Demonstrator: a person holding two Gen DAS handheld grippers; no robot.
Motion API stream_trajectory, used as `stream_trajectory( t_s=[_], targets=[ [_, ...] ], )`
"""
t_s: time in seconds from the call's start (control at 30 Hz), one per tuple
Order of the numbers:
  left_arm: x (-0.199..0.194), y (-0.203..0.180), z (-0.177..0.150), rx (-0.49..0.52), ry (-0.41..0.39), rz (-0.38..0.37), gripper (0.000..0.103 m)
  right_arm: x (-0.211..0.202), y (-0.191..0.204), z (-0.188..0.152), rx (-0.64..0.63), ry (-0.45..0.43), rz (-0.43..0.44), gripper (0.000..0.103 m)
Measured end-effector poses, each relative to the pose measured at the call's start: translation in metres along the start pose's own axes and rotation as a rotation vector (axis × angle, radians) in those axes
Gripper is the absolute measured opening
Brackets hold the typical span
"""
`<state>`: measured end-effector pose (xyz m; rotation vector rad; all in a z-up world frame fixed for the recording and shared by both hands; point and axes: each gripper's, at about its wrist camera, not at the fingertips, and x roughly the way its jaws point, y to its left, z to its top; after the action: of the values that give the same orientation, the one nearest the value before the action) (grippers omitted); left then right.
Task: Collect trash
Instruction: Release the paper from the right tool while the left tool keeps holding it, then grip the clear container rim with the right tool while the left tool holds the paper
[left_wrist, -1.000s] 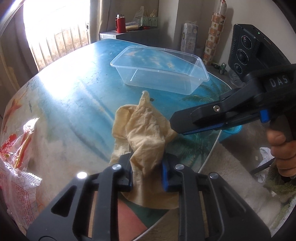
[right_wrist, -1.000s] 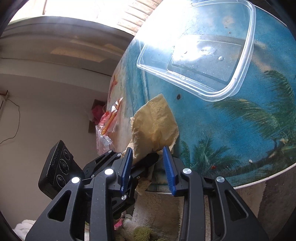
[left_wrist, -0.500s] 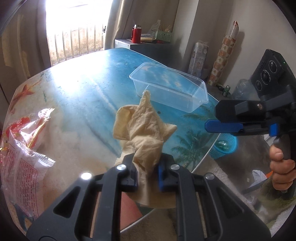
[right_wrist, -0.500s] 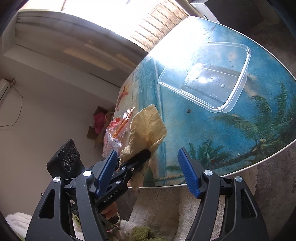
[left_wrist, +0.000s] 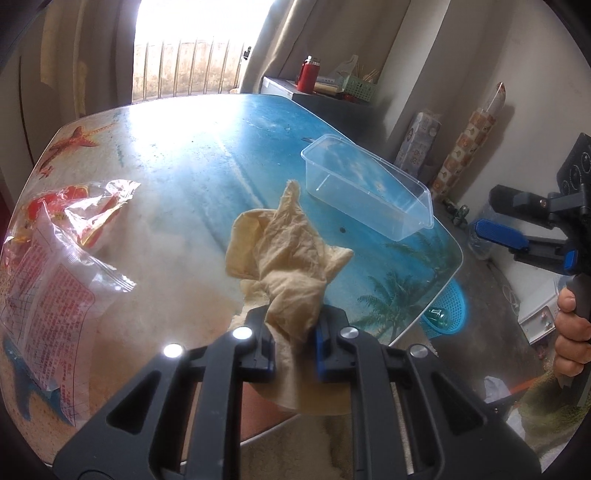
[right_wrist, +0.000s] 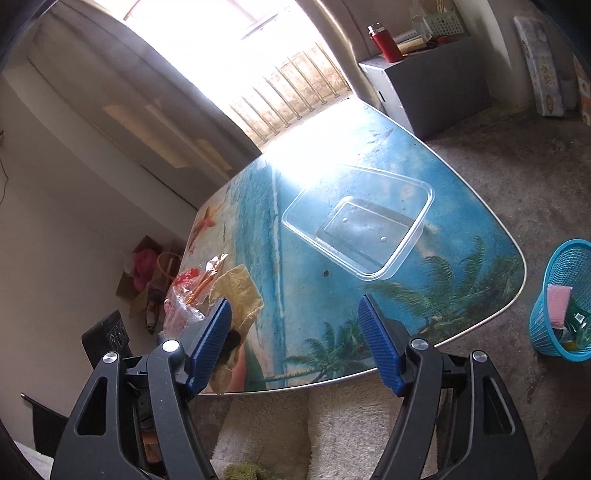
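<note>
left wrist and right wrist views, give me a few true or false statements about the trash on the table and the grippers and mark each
1. The left gripper is shut on the crumpled beige paper wrapper. True.
2. The right gripper holds the clear rectangular plastic container. False: its jaws stand open with nothing between them, and the container sits on the beach-print table.
3. The clear plastic container has a lid on. False: it is open-topped.
4. A turquoise mesh bin stands on the floor beside the table, with things in it. True.
5. A red-printed clear plastic bag lies on the table. True.
</note>
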<state>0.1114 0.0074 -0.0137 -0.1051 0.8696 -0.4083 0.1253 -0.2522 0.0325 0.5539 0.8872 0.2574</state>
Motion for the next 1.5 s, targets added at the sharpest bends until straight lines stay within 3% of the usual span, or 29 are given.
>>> stream_trajectory(
  t_s=[0.37, 0.63, 0.7, 0.87, 1.07, 1.23, 1.3, 1.37, 1.5],
  targets=[
    [0.019, -0.008, 0.012, 0.027, -0.013, 0.086, 0.013, 0.043, -0.064, 0.042, 0.297, -0.012, -0.085, 0.067],
    [0.027, -0.006, 0.022, 0.018, -0.017, 0.083, 0.013, 0.077, -0.068, 0.042, 0.304, 0.042, -0.148, 0.036],
    [0.029, -0.006, 0.022, 0.019, -0.014, 0.076, 0.013, 0.078, -0.067, 0.040, 0.294, 0.051, -0.141, 0.018],
    [0.033, -0.001, 0.022, 0.018, 0.000, 0.069, 0.013, 0.068, -0.064, 0.039, 0.248, 0.056, -0.145, 0.005],
    [0.035, 0.002, 0.024, 0.020, 0.003, 0.064, 0.013, 0.044, -0.060, 0.036, 0.181, 0.080, -0.198, 0.006],
    [0.039, 0.001, 0.023, 0.028, 0.010, 0.071, 0.013, 0.039, -0.061, 0.031, 0.176, 0.109, -0.195, 0.008],
    [0.039, 0.000, 0.023, 0.029, 0.011, 0.072, 0.013, 0.040, -0.060, 0.030, 0.177, 0.116, -0.203, 0.023],
    [0.040, -0.001, 0.024, 0.035, 0.009, 0.076, 0.013, 0.041, -0.059, 0.028, 0.167, 0.114, -0.221, 0.030],
    [0.041, -0.003, 0.023, 0.043, 0.009, 0.087, 0.013, 0.047, -0.057, 0.024, 0.156, 0.123, -0.238, 0.030]
  ],
)
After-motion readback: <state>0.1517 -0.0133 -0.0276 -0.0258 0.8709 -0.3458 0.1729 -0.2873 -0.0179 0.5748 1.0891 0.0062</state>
